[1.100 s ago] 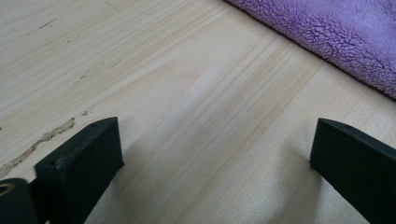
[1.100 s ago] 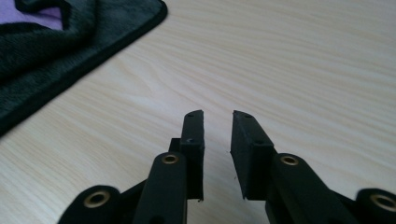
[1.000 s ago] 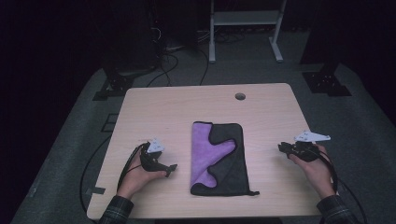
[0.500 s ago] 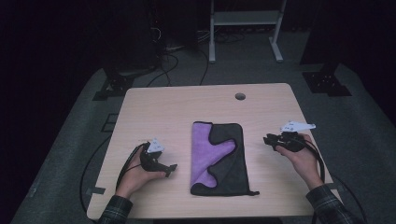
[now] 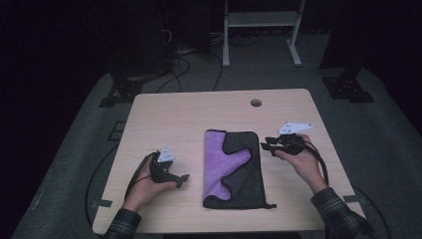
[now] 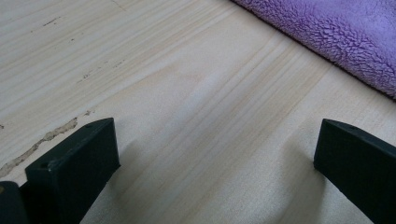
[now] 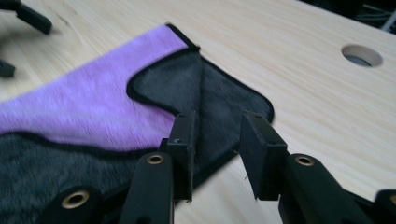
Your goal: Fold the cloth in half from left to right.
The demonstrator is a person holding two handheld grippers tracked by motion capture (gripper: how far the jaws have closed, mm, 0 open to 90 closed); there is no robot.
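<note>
A folded cloth (image 5: 231, 167), purple on one face and dark grey with black edging on the other, lies flat in the middle of the wooden table (image 5: 189, 119). My right gripper (image 5: 265, 147) hovers just right of the cloth's far right corner and points left at it. In the right gripper view the right gripper (image 7: 217, 126) is open over the grey flap (image 7: 219, 100); its jaws have just been opening, with nothing between them. My left gripper (image 5: 182, 180) rests on the table left of the cloth. Its jaws (image 6: 215, 140) stand wide open over bare wood, near the purple edge (image 6: 345, 42).
A round cable hole (image 5: 256, 103) sits near the table's far edge. Beyond the table are a white frame (image 5: 259, 20), black stand bases (image 5: 348, 84) and cables on the dark floor. Bare wood lies on both sides of the cloth.
The right hand has moved left and a little up the table, from near the right edge to the cloth's right side, and its jaws have parted. The left hand has stayed put.
</note>
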